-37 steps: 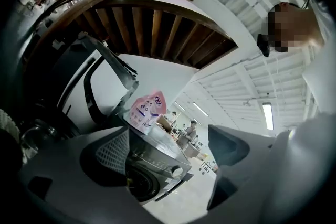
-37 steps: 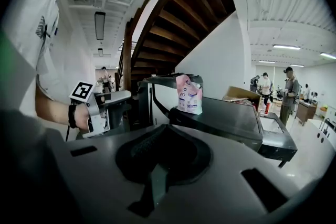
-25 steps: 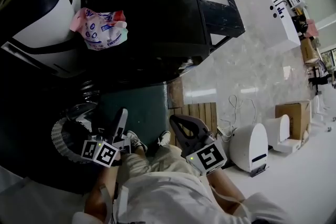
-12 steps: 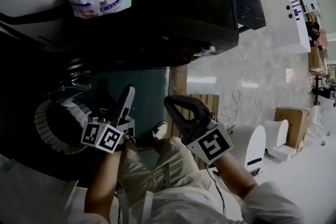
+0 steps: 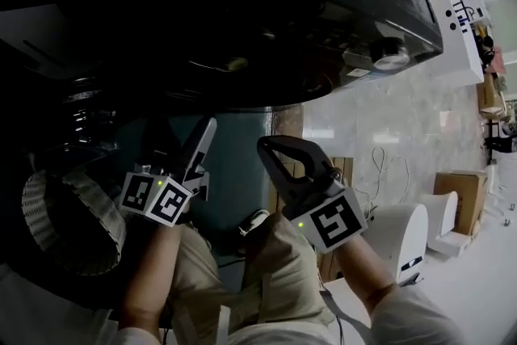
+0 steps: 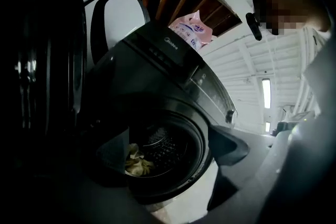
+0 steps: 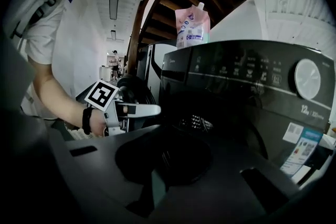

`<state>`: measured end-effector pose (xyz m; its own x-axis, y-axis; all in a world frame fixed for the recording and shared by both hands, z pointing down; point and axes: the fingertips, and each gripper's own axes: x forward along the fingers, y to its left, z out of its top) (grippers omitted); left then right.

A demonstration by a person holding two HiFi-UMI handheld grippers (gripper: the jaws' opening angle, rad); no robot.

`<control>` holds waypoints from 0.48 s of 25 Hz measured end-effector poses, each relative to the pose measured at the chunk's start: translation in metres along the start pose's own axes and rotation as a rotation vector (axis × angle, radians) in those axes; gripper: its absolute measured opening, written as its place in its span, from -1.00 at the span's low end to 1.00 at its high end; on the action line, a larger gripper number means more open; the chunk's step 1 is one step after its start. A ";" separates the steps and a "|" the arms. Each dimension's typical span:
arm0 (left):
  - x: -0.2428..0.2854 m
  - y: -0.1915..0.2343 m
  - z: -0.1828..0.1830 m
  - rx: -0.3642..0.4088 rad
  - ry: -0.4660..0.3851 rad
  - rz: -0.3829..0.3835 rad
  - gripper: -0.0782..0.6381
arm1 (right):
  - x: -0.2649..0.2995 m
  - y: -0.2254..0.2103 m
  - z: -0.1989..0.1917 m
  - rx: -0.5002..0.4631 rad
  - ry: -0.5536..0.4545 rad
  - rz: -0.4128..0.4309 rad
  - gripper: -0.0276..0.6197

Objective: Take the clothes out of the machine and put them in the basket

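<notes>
Yellowish clothes (image 6: 137, 162) lie inside the open washing machine (image 6: 157, 76), lower centre. The left gripper (image 5: 186, 137) stands wide apart and empty; the right gripper (image 5: 271, 151) is closed on nothing.

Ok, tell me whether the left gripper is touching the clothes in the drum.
Apart. The left gripper has open jaws; its view shows the clothes well beyond them, inside the drum.

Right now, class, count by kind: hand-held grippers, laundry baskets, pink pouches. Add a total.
Hand-held grippers: 2 (left hand-held gripper, right hand-held gripper)
Laundry basket: 1
Pink pouch: 1
Total: 4
</notes>
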<state>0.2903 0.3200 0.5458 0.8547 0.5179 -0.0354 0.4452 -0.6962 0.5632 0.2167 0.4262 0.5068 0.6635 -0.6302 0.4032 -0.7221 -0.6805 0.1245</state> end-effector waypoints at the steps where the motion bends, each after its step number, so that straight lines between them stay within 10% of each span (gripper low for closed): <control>1: 0.010 0.004 -0.016 0.006 0.004 -0.022 0.49 | 0.009 -0.005 -0.014 -0.009 -0.008 -0.005 -0.88; 12: 0.092 0.070 -0.119 0.049 -0.007 -0.146 0.49 | 0.078 -0.030 -0.117 -0.014 -0.167 -0.052 -0.88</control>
<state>0.3685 0.3782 0.6797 0.7814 0.6125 -0.1197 0.5776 -0.6372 0.5102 0.2667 0.4413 0.6402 0.7228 -0.6482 0.2396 -0.6876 -0.7095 0.1547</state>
